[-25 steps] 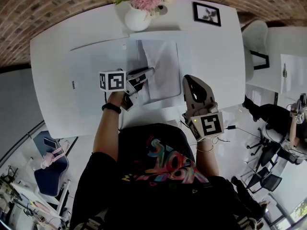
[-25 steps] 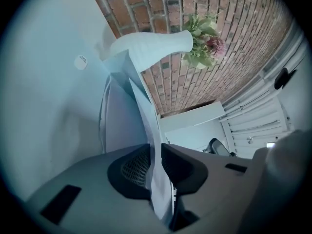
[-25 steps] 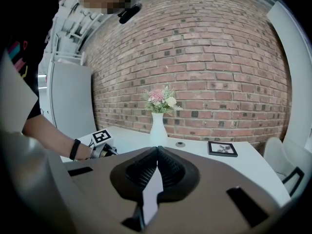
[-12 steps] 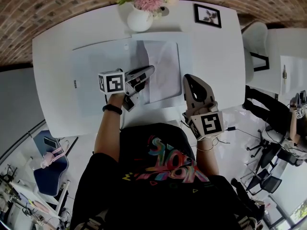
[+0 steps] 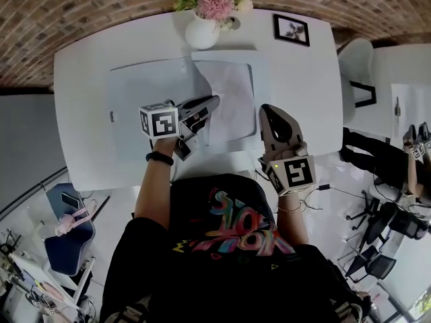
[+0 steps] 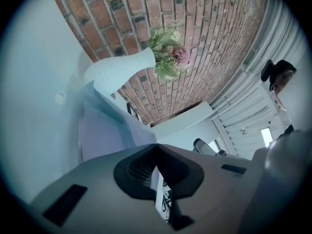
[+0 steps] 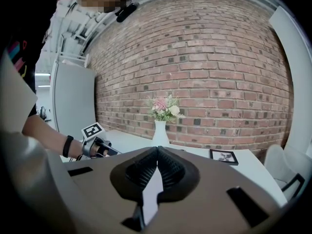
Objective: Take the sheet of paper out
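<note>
An open pale blue folder (image 5: 145, 106) lies flat on the white table (image 5: 81, 79). On its right half lies the sheet of paper (image 5: 234, 103), faintly lavender, with its left edge raised. My left gripper (image 5: 214, 101) is shut on that raised edge. In the left gripper view the sheet (image 6: 100, 130) slopes up to the closed jaws of the left gripper (image 6: 156, 145). My right gripper (image 5: 266, 110) hovers at the folder's right side, shut and empty. In the right gripper view, the right gripper (image 7: 157, 151) has its pads together and points toward the vase.
A white vase of flowers (image 5: 202, 32) stands at the table's far edge, just behind the folder. A small framed picture (image 5: 291, 29) lies at the far right corner. A white chair (image 5: 357, 59) stands to the table's right, and a brick wall (image 7: 219, 57) runs behind it.
My left gripper's jaws have come together on the sheet's left edge and lifted it slightly off the folder. The right gripper has stayed where it was.
</note>
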Action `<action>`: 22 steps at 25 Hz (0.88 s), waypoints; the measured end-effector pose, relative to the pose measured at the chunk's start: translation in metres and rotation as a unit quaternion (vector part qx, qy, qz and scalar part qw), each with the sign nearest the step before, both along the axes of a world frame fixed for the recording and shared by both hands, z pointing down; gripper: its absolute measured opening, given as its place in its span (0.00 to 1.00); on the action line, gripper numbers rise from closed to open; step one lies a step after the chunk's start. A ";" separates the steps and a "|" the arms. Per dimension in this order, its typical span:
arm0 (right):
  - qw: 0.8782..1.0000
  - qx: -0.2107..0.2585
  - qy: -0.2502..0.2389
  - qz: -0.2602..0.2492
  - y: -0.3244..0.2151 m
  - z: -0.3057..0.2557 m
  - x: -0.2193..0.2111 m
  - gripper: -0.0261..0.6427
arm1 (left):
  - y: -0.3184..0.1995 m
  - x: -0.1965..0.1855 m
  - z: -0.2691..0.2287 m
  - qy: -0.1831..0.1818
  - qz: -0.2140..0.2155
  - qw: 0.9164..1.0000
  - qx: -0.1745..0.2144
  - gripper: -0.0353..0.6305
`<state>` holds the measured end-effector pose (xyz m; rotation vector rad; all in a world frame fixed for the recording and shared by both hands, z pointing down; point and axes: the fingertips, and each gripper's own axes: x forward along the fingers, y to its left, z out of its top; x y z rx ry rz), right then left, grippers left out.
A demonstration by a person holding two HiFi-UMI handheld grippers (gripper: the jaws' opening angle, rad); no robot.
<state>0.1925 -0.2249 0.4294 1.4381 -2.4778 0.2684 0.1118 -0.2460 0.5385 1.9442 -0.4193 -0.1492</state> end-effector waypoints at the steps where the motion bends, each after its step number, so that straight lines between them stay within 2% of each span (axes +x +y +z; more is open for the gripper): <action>1: 1.000 0.003 0.000 -0.001 0.001 -0.002 -0.001 0.07 | 0.001 -0.001 -0.006 0.003 -0.002 1.000 0.007 0.09; 8: 1.000 0.018 0.000 -0.017 0.008 -0.016 -0.007 0.07 | 0.008 -0.016 -0.034 -0.012 -0.033 0.998 0.045 0.09; 15: 0.999 0.027 0.001 -0.038 0.012 -0.026 -0.015 0.07 | 0.020 -0.040 -0.070 -0.008 -0.075 0.994 0.082 0.09; 18: 0.998 0.030 0.005 -0.050 0.011 -0.029 -0.018 0.07 | 0.021 -0.053 -0.088 -0.024 -0.098 0.989 0.109 0.09; 22: 0.997 0.039 0.004 -0.067 0.007 -0.036 -0.026 0.07 | 0.021 -0.072 -0.112 -0.060 -0.137 0.977 0.151 0.09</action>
